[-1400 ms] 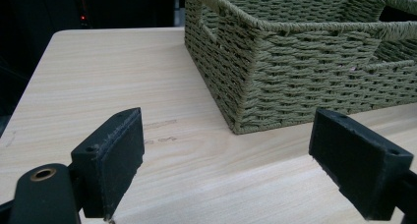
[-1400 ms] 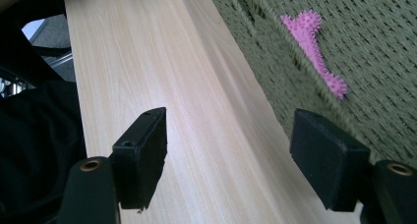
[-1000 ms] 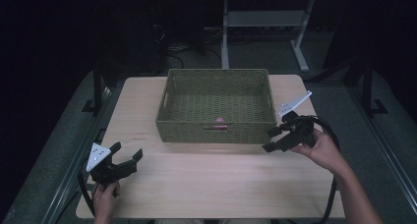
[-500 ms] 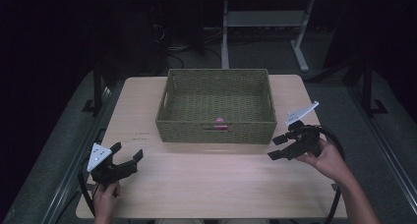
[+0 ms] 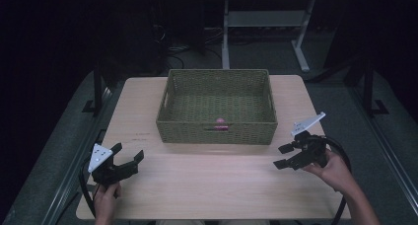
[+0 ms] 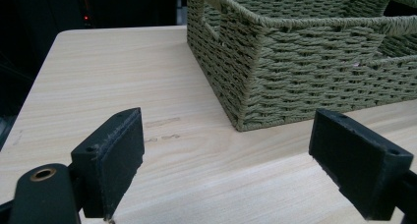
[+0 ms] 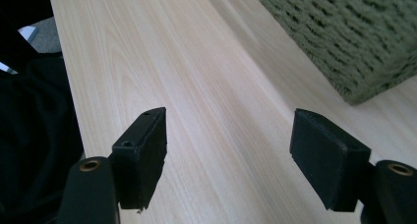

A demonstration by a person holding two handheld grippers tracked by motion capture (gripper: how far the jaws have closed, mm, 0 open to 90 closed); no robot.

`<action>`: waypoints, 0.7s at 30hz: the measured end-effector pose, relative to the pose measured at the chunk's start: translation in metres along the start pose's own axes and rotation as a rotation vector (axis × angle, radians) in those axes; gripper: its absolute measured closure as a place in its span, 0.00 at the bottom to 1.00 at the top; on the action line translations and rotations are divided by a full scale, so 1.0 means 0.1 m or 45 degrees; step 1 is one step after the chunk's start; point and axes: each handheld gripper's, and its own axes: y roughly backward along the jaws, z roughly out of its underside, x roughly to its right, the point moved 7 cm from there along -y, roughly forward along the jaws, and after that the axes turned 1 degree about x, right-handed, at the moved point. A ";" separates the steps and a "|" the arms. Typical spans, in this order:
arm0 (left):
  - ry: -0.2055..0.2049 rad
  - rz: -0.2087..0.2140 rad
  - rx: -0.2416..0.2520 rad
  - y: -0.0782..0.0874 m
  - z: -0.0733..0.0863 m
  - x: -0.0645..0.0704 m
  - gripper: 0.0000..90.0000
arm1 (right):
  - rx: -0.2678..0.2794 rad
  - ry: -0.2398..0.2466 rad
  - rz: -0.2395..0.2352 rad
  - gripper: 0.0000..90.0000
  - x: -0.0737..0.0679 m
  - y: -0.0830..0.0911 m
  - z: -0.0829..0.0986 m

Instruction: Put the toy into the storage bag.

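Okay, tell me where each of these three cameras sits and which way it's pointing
High view: above the person's side, looking forward and down on the table; both forearms, left gripper and right gripper show.
Left gripper view: rides the left gripper, looking over the tabletop at a corner of the green woven basket; its open black jaws show.
Right gripper view: rides the right gripper, looking low along the tabletop; its open jaws show.
Shared: both gripper views catch the basket and the table.

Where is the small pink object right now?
In the high view, the pink object lies inside the green woven basket at the table's middle, close against the basket's near wall.
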 end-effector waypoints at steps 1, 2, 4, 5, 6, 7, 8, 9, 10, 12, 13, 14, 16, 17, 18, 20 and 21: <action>0.000 0.000 0.000 0.00 0.00 0.00 0.14 | -0.002 -0.001 0.004 0.33 0.00 0.00 0.02; 0.000 0.000 0.000 0.00 0.00 0.00 0.14 | -0.007 -0.004 0.004 0.33 0.00 0.00 0.04; 0.000 0.002 0.001 0.00 0.00 0.00 0.14 | -0.007 -0.004 0.011 0.33 -0.01 0.00 0.07; -0.001 0.001 0.000 0.00 0.00 0.01 0.14 | -0.003 -0.009 0.013 0.33 -0.01 0.00 0.08; 0.000 0.002 -0.001 0.00 0.00 0.01 0.14 | -0.001 -0.005 0.016 0.33 -0.01 0.01 0.09; 0.000 0.002 0.000 0.00 0.00 0.01 0.14 | 0.001 -0.013 0.018 0.33 -0.01 0.01 0.11; 0.000 0.002 0.001 0.00 0.00 0.01 0.14 | 0.002 -0.012 0.019 0.33 -0.01 0.01 0.13; 0.000 0.001 0.001 0.00 0.00 0.01 0.14 | 0.002 -0.015 0.023 0.32 -0.01 0.01 0.14; 0.000 0.001 0.001 0.00 0.00 0.01 0.14 | 0.005 -0.016 0.021 0.32 -0.01 0.00 0.16; -0.001 0.003 0.001 0.00 0.00 0.01 0.14 | 0.000 -0.020 0.027 0.32 -0.01 0.00 0.19; -0.001 0.003 0.000 0.00 0.00 0.01 0.14 | 0.004 -0.023 0.026 0.32 -0.02 0.00 0.20; 0.000 0.002 0.001 0.00 0.00 0.01 0.14 | 0.004 -0.024 0.026 0.32 -0.03 0.00 0.22; -0.002 0.003 -0.001 -0.01 0.00 0.01 0.14 | 0.008 -0.024 0.031 0.32 -0.03 -0.01 0.25; -0.003 0.004 -0.002 -0.01 0.00 0.01 0.14 | 0.009 -0.025 0.033 0.31 -0.04 -0.01 0.26; -0.006 0.003 -0.002 -0.01 0.00 0.01 0.14 | 0.009 -0.028 0.036 0.31 -0.05 -0.01 0.28; -0.007 0.003 -0.002 0.00 0.00 0.02 0.14 | 0.014 -0.029 0.040 0.31 -0.06 -0.01 0.30; -0.008 0.003 -0.003 -0.01 0.00 0.02 0.14 | 0.018 -0.028 0.042 0.31 -0.07 -0.01 0.31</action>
